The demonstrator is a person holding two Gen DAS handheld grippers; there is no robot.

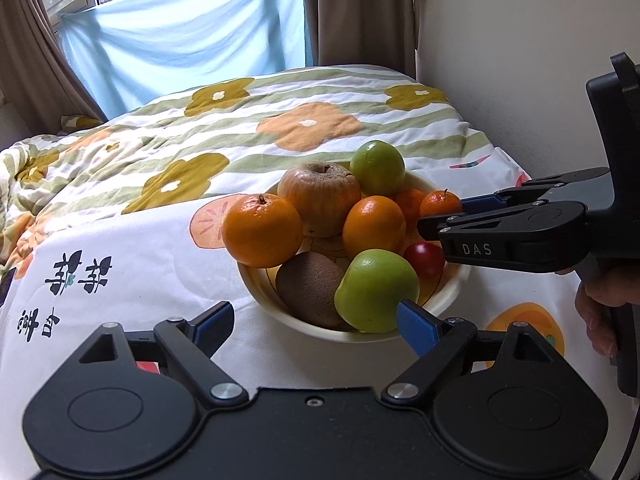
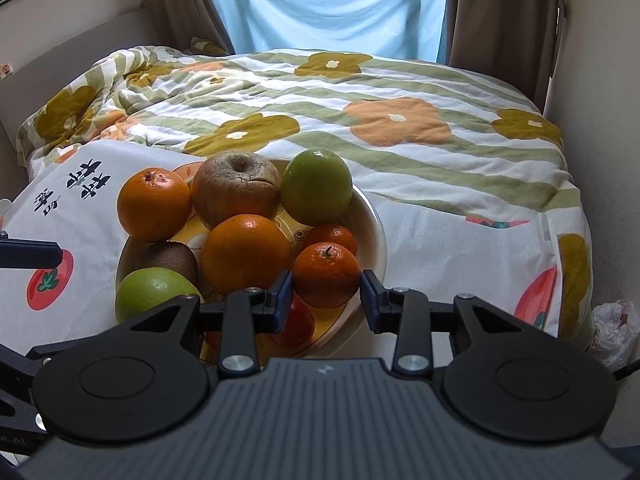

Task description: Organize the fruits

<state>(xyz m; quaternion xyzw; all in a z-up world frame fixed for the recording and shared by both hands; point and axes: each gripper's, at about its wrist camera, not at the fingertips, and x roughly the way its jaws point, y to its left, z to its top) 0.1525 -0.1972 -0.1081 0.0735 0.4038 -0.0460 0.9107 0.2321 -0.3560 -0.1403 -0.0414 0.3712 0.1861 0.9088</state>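
I am working over a bed: a flowered quilt (image 2: 360,92) fills the upper half of the frame, a pale blue sheet (image 2: 332,0) hangs over the window behind it, and a white printed cloth (image 2: 440,232) covers the near part.

At the left edge of the right wrist view, one blue-tipped finger of my left gripper (image 1: 316,322) pokes in. In its own view that gripper is spread wide and holds nothing, its right pad just at the near green apple (image 1: 376,290).

The cream bowl (image 2: 374,216) sits centre frame, piled high. From the left: a large orange (image 2: 154,205) overhanging the rim, a kiwi (image 2: 172,258) below it, a wrinkled brown apple (image 2: 236,188) at the top, a second orange (image 2: 246,254) in the middle, another green apple (image 2: 316,188) at upper right, and two small mandarins.

My right gripper (image 2: 326,294) has its pads either side of the nearer mandarin (image 2: 326,274). They look close to its skin, but I cannot tell whether they press it. A red fruit (image 2: 298,324) lies half hidden beneath.

My worry is the heap. If I pull the mandarin out sideways, the neighbours leaning on it could shift, and the overhanging orange could roll off onto the cloth. Too hard a squeeze could also bruise the soft peel.
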